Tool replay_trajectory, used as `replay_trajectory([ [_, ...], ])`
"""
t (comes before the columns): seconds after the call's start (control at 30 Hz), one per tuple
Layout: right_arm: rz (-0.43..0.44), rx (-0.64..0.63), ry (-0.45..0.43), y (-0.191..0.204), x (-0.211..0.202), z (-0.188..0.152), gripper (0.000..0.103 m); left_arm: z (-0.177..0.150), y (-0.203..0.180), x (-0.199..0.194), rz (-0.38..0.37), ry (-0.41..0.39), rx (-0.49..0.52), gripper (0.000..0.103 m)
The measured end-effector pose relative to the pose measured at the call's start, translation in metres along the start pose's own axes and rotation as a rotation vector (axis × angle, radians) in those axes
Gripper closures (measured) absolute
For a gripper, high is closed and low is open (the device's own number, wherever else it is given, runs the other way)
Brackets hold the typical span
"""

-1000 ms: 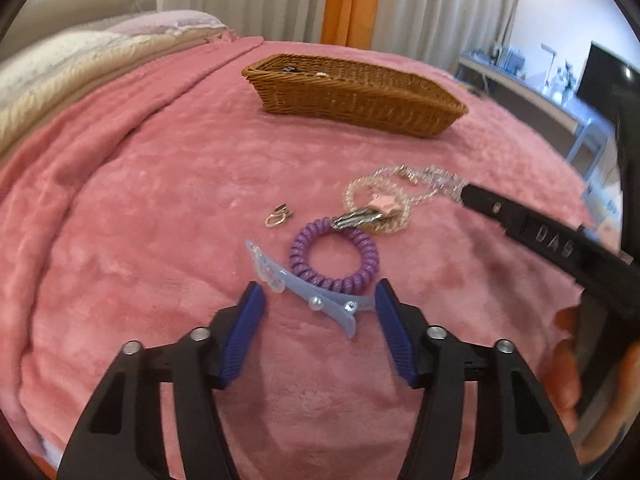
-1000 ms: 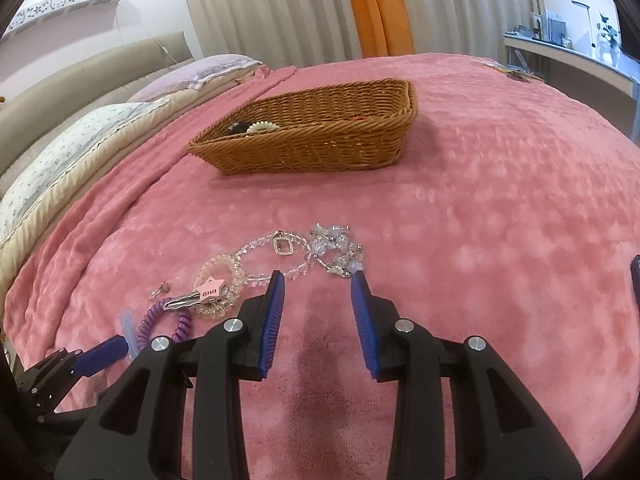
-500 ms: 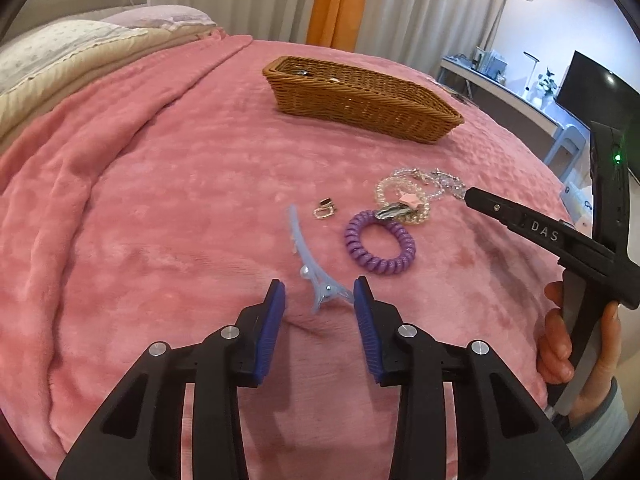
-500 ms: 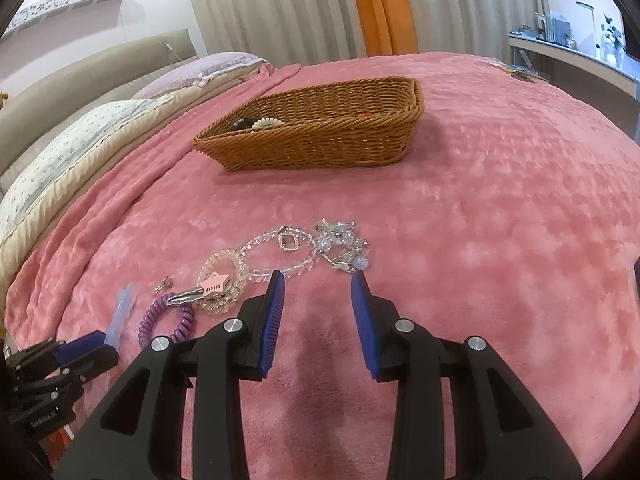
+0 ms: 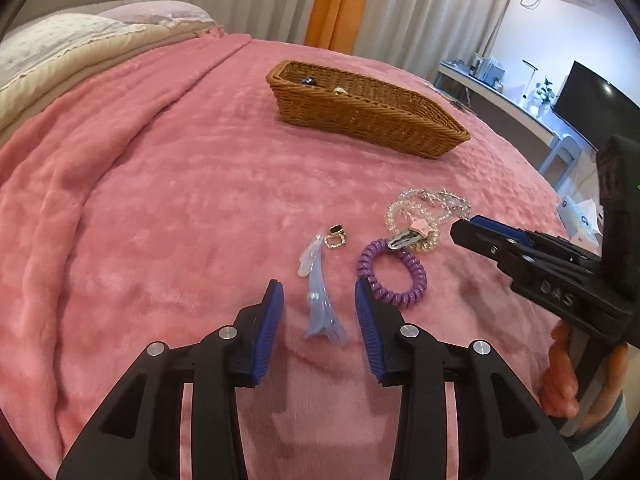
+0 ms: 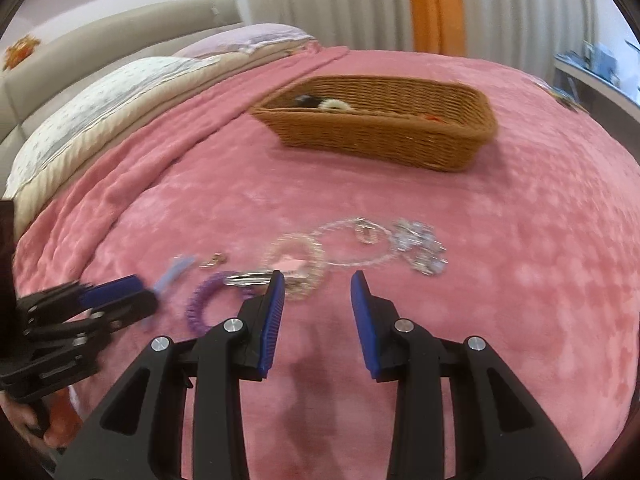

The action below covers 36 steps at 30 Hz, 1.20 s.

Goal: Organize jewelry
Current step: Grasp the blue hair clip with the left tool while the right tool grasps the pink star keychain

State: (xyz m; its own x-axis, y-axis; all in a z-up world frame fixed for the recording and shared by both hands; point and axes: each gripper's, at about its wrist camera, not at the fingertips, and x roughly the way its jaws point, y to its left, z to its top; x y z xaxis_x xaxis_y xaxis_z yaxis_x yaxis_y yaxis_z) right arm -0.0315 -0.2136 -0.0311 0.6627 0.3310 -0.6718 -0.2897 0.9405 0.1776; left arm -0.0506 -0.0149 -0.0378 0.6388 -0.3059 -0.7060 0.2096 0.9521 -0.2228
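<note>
**Two grippers hovering over scattered jewelry on a pink bedspread**

The left gripper (image 5: 319, 300) is hanging low over the pink blanket (image 5: 160, 208), its jaws standing apart and holding nothing. A pale blue hair clip (image 5: 318, 292) is lying lengthwise in the gap between them, its forked end nearest the camera and its tip running out ahead past the blue pads. Left of the jaws, bare blanket is stretching toward a long fold and the cream pillows (image 5: 60, 48) at the bed's edge. Just ahead of the clip's tip, a small gold ring (image 5: 335, 238) is sitting apart. A purple coil hair tie (image 5: 394, 276) is lying right against the outer side of the right-hand finger. Beyond the tie, a silver clip with a pink star (image 5: 412, 234) is resting on a clear beaded bracelet (image 5: 412, 220), with a crystal chain (image 5: 452, 200) bunched further right.

The right gripper (image 6: 317, 304) is coming in from the right of that cluster, its jaws also spread and empty, nothing but blanket between them; the bracelet is sitting just ahead of its left-hand finger, in a blurred view.

Far ahead of both sets of jaws, a wicker basket (image 5: 372, 120) is standing well clear of the pile, small items already inside, open blanket running between.
</note>
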Motion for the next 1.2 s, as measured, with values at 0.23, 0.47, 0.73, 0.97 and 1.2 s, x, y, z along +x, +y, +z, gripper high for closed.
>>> replay_trajectory([
  [0.23, 0.066, 0.005, 0.06, 0.019, 0.015, 0.005, 0.072, -0.005, 0.006, 0.01, -0.024, -0.015, -0.012, 0.067],
  [0.47, 0.013, 0.075, 0.117, 0.016, 0.034, 0.014, 0.072, -0.007, 0.012, 0.011, -0.06, -0.03, -0.026, 0.067],
  [0.73, -0.015, 0.116, 0.129, 0.02, 0.054, 0.022, 0.072, -0.007, 0.012, 0.011, -0.075, -0.033, -0.021, 0.067],
  [0.97, -0.015, 0.1, 0.1, 0.019, 0.045, 0.016, 0.088, -0.006, 0.012, 0.012, -0.076, -0.032, -0.018, 0.074],
  [1.2, 0.004, 0.091, 0.016, 0.016, 0.017, 0.015, 0.088, -0.006, 0.018, 0.012, -0.132, -0.024, -0.049, 0.089],
])
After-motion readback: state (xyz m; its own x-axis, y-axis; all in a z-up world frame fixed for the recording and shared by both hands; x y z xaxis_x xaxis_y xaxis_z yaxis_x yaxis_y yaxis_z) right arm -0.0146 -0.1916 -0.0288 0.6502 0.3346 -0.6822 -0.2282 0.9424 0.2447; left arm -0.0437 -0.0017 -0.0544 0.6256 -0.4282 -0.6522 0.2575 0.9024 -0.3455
